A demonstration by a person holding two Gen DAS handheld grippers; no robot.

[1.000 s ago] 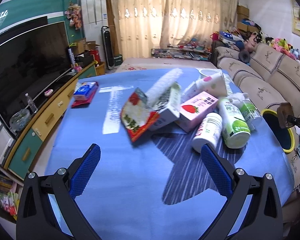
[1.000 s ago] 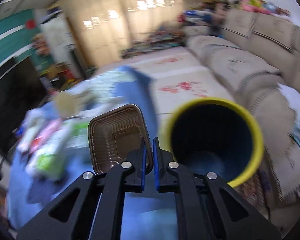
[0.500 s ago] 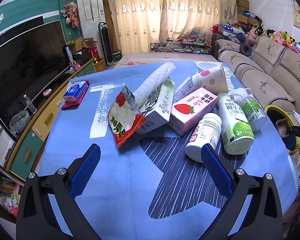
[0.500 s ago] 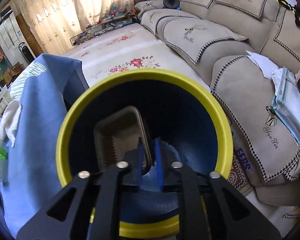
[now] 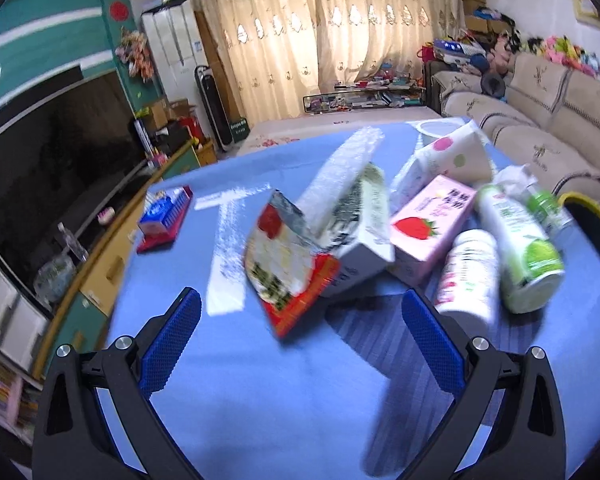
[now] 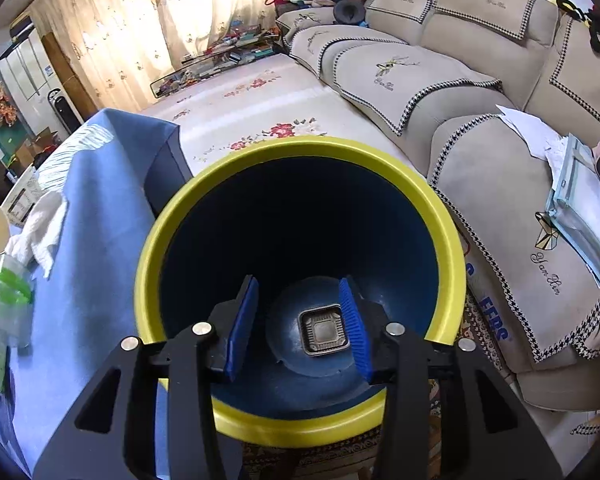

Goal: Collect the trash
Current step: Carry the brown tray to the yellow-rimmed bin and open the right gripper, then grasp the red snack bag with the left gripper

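Observation:
My right gripper [image 6: 300, 292] is open and empty, held over the mouth of the blue bin with a yellow rim [image 6: 300, 152]. A brown plastic tray [image 6: 324, 332] lies on the bin's bottom. My left gripper [image 5: 300, 312] is open and empty above the blue tablecloth [image 5: 240, 380]. Ahead of it lies a heap of trash: a red snack bag [image 5: 288, 276], a white carton [image 5: 356, 224], a pink strawberry carton [image 5: 428, 224], a white bottle [image 5: 468, 280], a green-and-white bottle [image 5: 520, 248] and a paper cup [image 5: 456, 160]. The bin's rim [image 5: 588, 208] shows at the table's right edge.
A blue and red pack [image 5: 164, 216] lies at the table's left. A TV [image 5: 52, 160] and a cabinet [image 5: 100, 264] stand to the left. A beige sofa [image 6: 480, 92] runs along the right of the bin. A crumpled tissue [image 6: 40, 232] lies at the table edge.
My right gripper opened and let go of the brown tray, which dropped to the bin's bottom. My left gripper moved closer to the trash heap.

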